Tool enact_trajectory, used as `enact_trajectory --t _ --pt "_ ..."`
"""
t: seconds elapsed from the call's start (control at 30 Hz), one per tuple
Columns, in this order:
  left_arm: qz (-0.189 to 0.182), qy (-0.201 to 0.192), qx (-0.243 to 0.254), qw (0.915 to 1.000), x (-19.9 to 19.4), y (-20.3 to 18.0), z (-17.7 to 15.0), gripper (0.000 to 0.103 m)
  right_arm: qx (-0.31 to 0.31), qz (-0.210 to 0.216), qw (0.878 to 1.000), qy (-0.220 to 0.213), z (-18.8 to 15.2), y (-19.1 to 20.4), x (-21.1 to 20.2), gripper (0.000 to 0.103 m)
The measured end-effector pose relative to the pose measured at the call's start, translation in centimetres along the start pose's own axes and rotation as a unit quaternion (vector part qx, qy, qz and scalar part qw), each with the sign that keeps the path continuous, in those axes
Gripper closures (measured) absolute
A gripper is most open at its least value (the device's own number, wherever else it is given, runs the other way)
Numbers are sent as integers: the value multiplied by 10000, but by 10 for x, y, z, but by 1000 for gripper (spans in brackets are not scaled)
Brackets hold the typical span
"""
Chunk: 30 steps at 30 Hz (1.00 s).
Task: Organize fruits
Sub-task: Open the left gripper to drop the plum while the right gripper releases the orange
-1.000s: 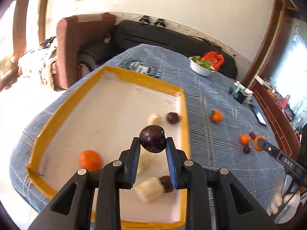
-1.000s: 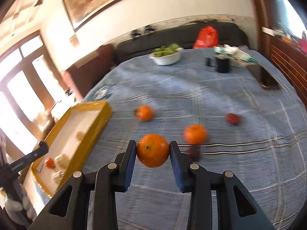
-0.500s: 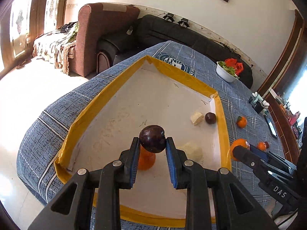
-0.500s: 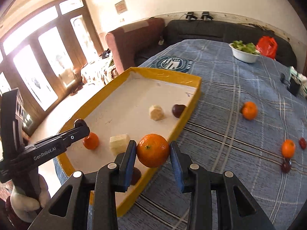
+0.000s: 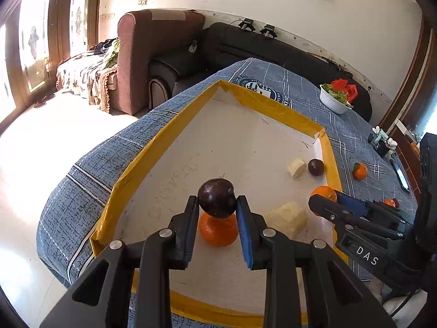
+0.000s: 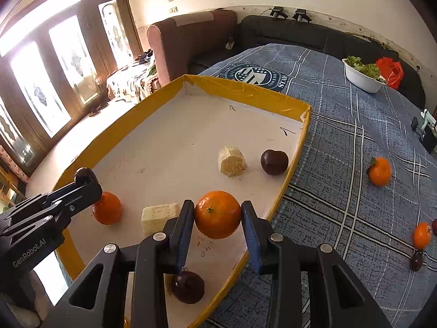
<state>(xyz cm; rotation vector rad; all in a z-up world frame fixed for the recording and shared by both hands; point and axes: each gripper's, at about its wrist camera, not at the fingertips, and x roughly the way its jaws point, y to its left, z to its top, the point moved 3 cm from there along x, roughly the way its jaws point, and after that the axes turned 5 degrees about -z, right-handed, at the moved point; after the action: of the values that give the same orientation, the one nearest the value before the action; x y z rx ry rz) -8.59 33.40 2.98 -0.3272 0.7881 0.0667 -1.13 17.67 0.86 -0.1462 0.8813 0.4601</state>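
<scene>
While both grippers hang over the yellow-rimmed tray (image 6: 247, 90), each pinches a fruit: the left gripper (image 5: 217, 216) a dark plum (image 5: 217, 201), the right gripper (image 6: 217, 220) an orange (image 6: 217, 214). This looks like the drop-off step. Next, each needs a bare patch of tray floor to lower onto before its jaws part. Directly under the plum lies another orange (image 5: 218, 232), with a pale chunk (image 5: 287, 218) beside it, so the left should shift aside. More fruit waits on the blue cloth (image 6: 355, 142).

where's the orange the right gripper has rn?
Right wrist view: the orange sits clamped in the right gripper, over the yellow-rimmed tray, beside a pale chunk.
</scene>
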Motion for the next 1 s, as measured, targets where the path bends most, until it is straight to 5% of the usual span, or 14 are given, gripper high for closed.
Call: enact_trajectory --t 0.13,0.43,1.0 --pt "11 15 -55 10000 -1 -1 1 59 4 33 10000 20 1 1 1 63" --pt "110 -57 -14 9999 -13 -8 1 43 95 123 9999 -3 -1 1 -7 63" --pt "353 -294 386 9982 -42 -39 -2 25 457 200 9981 -365 -14 -19 -53 50"
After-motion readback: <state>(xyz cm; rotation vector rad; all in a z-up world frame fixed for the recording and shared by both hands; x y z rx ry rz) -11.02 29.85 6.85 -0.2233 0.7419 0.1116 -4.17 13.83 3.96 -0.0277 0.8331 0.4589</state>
